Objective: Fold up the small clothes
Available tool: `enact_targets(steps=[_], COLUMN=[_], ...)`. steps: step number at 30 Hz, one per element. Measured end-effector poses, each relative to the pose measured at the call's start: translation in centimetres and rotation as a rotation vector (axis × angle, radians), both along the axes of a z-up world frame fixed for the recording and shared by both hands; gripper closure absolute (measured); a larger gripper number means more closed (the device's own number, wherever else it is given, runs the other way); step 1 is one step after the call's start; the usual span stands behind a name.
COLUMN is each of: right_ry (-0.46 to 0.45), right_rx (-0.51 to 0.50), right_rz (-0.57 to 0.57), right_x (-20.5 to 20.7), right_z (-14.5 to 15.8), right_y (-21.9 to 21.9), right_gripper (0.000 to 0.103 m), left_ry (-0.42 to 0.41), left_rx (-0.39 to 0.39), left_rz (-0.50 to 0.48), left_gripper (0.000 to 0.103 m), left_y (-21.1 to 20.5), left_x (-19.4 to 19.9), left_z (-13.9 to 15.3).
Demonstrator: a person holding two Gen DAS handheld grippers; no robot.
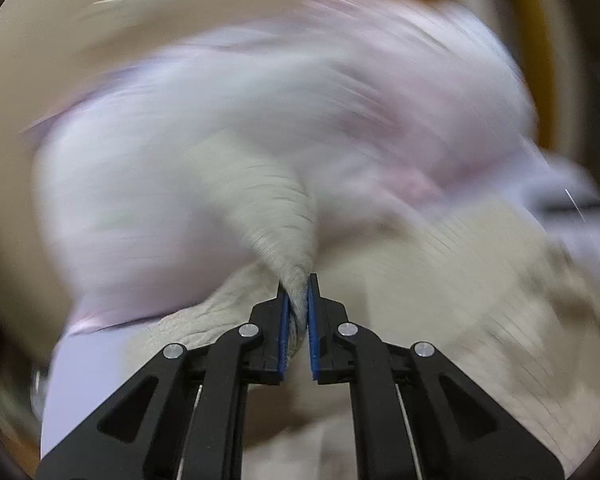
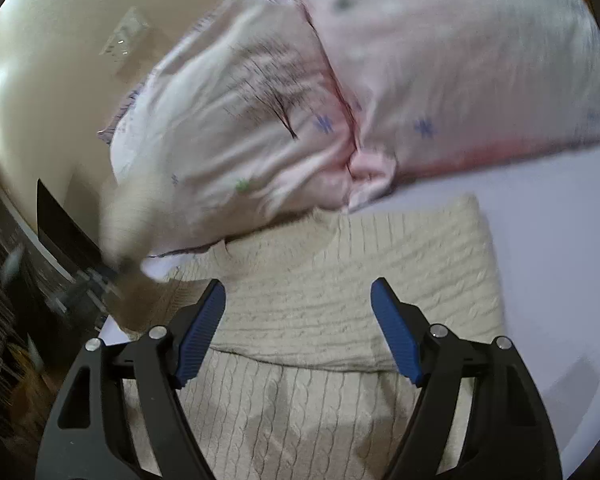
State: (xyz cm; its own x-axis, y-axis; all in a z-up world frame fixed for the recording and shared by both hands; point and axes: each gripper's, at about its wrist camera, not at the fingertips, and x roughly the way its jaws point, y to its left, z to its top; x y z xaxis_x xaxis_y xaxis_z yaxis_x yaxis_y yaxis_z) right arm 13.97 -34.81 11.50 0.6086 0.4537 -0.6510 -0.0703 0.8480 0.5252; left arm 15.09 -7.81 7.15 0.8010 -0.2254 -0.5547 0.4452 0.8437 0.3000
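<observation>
A cream cable-knit sweater lies on a pale lilac bed sheet, its right side folded over. My left gripper is shut on a bunched part of the sweater, lifted off the bed; that view is motion-blurred. In the right wrist view the lifted part shows as a blurred cream streak at the left. My right gripper is open and empty, just above the sweater's folded body.
A large pink pillow with small blue and green marks lies behind the sweater, touching its far edge. A cream wall rises at the left. Dark furniture and clutter sit beyond the bed's left edge.
</observation>
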Motion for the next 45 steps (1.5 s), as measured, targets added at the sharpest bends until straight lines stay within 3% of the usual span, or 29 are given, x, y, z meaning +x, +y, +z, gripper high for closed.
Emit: enact_targets(steps=[2, 4, 6, 7, 8, 11, 15, 20, 21, 24, 26, 29, 32, 35, 40, 45], right_ry=[0.053, 0.087, 0.113, 0.131, 0.146, 0.2, 0.248, 0.235, 0.224, 0.229, 0.265, 0.306, 0.339, 0.334, 0.324, 0.319], right_rx=[0.024, 0.048, 0.057, 0.044, 0.036, 0.04, 0.016, 0.111, 0.107, -0.074, -0.127, -0.141, -0.042, 0.062, 0.393, 0.381], right_rz=[-0.009, -0.026, -0.038, -0.052, -0.066, -0.081, -0.068, -0.08, -0.084, -0.061, -0.018, -0.012, -0.041, -0.066, -0.111, -0.127], right_x=[0.7, 1.0, 1.4, 1.7, 2.0, 3.1, 3.8, 3.4, 2.9, 2.1, 2.8, 4.8, 6.0, 6.0, 5.4, 6.7], right_z=[-1.1, -1.6, -1.9, -2.1, -2.4, -3.8, -5.6, -5.1, -4.5, -3.6, -4.1, -5.0, -5.7, -6.3, -7.7, -8.6], right_y=[-0.7, -1.7, -2.6, -2.9, -3.2, -3.5, -2.6, -3.2, -3.4, -1.9, -0.1, 1.5, 1.4, 0.5, -2.7, -2.6], right_gripper=[0.029, 0.035, 0.05, 0.054, 0.06, 0.063, 0.066, 0.063, 0.063, 0.067, 0.075, 0.074, 0.061, 0.06, 0.06, 0.088], left_ry=[0.038, 0.052, 0.073, 0.087, 0.108, 0.195, 0.354, 0.43, 0.434, 0.44, 0.452, 0.44, 0.443, 0.44, 0.448, 0.452], left_rx=[0.112, 0.097, -0.012, -0.078, -0.16, -0.283, -0.442, -0.589, -0.602, -0.591, -0.569, -0.531, -0.53, -0.547, -0.592, -0.641], left_rz=[-0.097, -0.121, -0.069, -0.027, 0.033, 0.156, 0.31, 0.323, 0.318, 0.299, 0.287, 0.287, 0.289, 0.284, 0.267, 0.258], left_gripper=[0.093, 0.092, 0.08, 0.064, 0.056, 0.054, 0.051, 0.049, 0.049, 0.047, 0.047, 0.044, 0.043, 0.042, 0.04, 0.04], left_y=[-4.2, -4.2, -1.0, 1.3, 4.5, 11.1, 19.0, 21.9, 22.0, 21.6, 21.1, 20.5, 20.5, 20.9, 21.2, 21.4], left_x=[-1.2, -2.4, -2.8, -2.8, -3.0, -3.6, -5.7, -8.9, -9.4, -10.3, -10.6, -10.9, -11.4, -11.9, -12.3, -13.0], left_z=[-3.2, -3.6, -2.0, -1.1, -0.2, -0.1, -2.5, -5.0, -5.0, -5.4, -5.8, -5.8, -5.8, -5.9, -5.8, -5.9])
